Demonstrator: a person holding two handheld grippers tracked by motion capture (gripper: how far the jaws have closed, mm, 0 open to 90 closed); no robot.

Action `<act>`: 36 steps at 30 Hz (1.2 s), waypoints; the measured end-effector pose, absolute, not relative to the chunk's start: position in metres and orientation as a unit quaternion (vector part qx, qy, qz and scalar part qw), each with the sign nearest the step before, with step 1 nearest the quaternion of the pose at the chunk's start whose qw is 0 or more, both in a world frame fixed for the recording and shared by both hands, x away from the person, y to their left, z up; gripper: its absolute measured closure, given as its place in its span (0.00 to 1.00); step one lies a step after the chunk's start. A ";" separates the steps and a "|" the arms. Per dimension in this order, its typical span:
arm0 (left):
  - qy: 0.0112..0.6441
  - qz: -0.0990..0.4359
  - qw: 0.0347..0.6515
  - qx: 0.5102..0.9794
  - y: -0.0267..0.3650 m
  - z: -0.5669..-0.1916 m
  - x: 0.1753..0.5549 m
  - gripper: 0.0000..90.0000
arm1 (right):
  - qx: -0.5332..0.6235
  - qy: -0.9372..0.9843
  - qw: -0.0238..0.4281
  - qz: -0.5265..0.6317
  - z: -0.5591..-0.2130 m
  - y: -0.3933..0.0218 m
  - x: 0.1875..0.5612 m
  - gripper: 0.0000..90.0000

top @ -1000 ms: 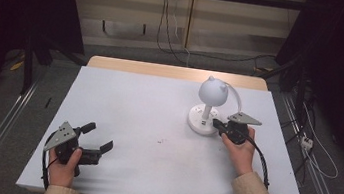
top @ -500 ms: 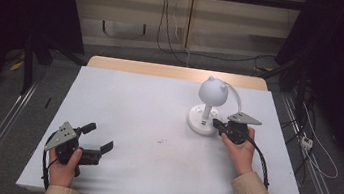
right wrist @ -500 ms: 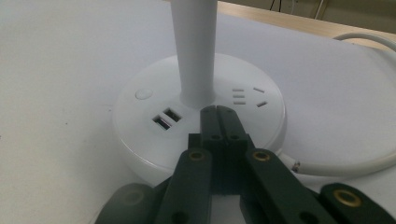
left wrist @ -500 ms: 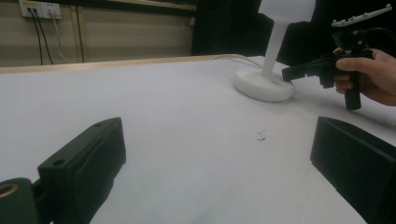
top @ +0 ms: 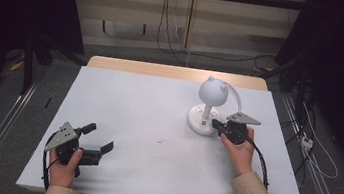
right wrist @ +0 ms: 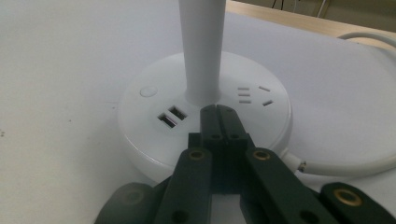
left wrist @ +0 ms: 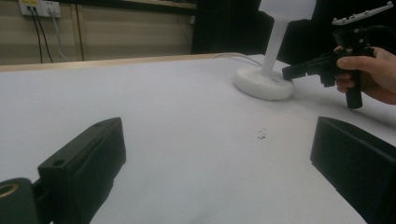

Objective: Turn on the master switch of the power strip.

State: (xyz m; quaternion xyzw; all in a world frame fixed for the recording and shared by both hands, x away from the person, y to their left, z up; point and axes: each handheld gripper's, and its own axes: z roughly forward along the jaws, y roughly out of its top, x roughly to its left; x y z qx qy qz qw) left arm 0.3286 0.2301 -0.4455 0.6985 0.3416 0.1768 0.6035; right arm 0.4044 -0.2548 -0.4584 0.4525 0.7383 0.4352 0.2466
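Unmoved: closed right hand-held gripper (right wrist: 218, 112) over lamp base (right wrist: 154, 135)

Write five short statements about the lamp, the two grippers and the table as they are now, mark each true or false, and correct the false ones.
1. The right gripper has its jaws closed together over the lamp base. True.
2. The left gripper is shut. False: its jaws stand wide apart with nothing between them.
3. The lamp stands on the left half of the table. False: it stands right of the middle, toward the far edge.
4. The base carries two USB ports and a round button. True.
5. The left gripper touches the lamp. False: it rests near the table's near left corner, far from it.
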 end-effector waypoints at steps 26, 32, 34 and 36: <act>0.341 0.177 0.604 0.698 0.232 -0.445 0.330 0.03 | 0.453 0.730 0.234 0.454 -0.456 -0.256 0.405 1.00; 0.343 0.179 0.606 0.695 0.233 -0.444 0.329 0.03 | 0.451 0.725 0.229 0.467 -0.454 -0.255 0.402 0.89; 0.343 0.179 0.606 0.695 0.233 -0.444 0.329 0.03 | 0.455 0.721 0.228 0.470 -0.454 -0.255 0.402 0.85; 0.342 0.178 0.606 0.696 0.233 -0.445 0.329 0.03 | 0.458 0.719 0.223 0.473 -0.454 -0.255 0.402 0.81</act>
